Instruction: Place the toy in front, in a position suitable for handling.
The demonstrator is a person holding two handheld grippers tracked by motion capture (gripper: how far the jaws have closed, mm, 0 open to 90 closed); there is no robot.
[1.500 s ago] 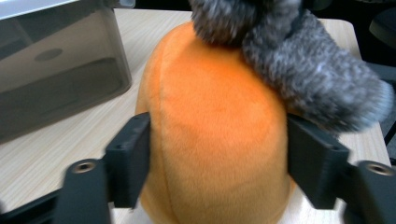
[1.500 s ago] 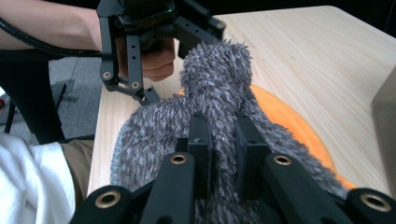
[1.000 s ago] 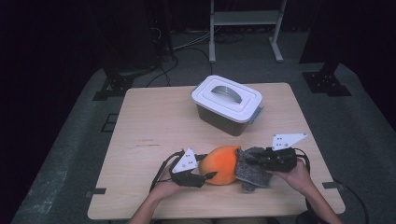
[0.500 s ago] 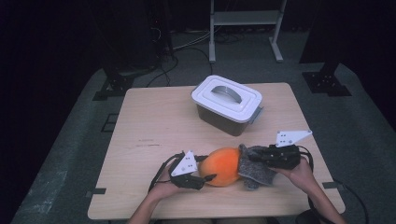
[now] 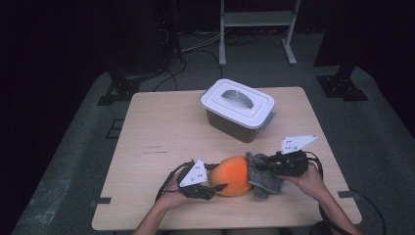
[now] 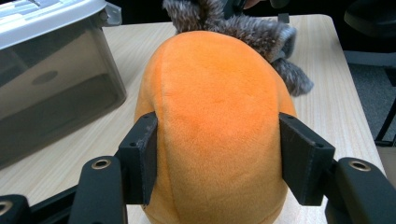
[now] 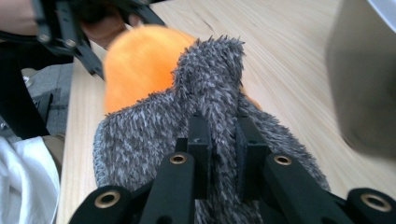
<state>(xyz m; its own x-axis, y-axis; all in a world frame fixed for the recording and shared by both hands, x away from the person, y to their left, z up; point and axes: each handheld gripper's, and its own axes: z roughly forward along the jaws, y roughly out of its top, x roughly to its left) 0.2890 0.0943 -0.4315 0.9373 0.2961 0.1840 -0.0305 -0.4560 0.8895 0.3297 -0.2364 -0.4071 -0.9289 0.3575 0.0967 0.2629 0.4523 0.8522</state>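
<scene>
An orange plush toy [image 5: 234, 174] with a grey fuzzy end [image 5: 264, 180] lies near the table's front edge. My left gripper [image 5: 220, 177] comes at it from the left. Its pads [image 6: 142, 154] press both sides of the orange body [image 6: 219, 107], and the jaws have just been closing on it. From the right, my right gripper [image 5: 260, 166] is shut on a raised fold of the grey fuzz [image 7: 210, 79], which sticks up between its jaws [image 7: 224, 140]. Beyond the fuzz, the right gripper view shows the orange body [image 7: 140, 60] and the left gripper [image 7: 70, 32].
A grey plastic box with a white handled lid [image 5: 238, 105] stands closed behind the toy, near the table's middle back. It looms close in the left gripper view [image 6: 46, 84]. The wooden table [image 5: 156, 142] has bare room at the left. A metal stand [image 5: 257, 19] is on the floor beyond.
My right hand has shifted slightly with the grey fuzz in its jaws. The left gripper and the orange body have stayed in place.
</scene>
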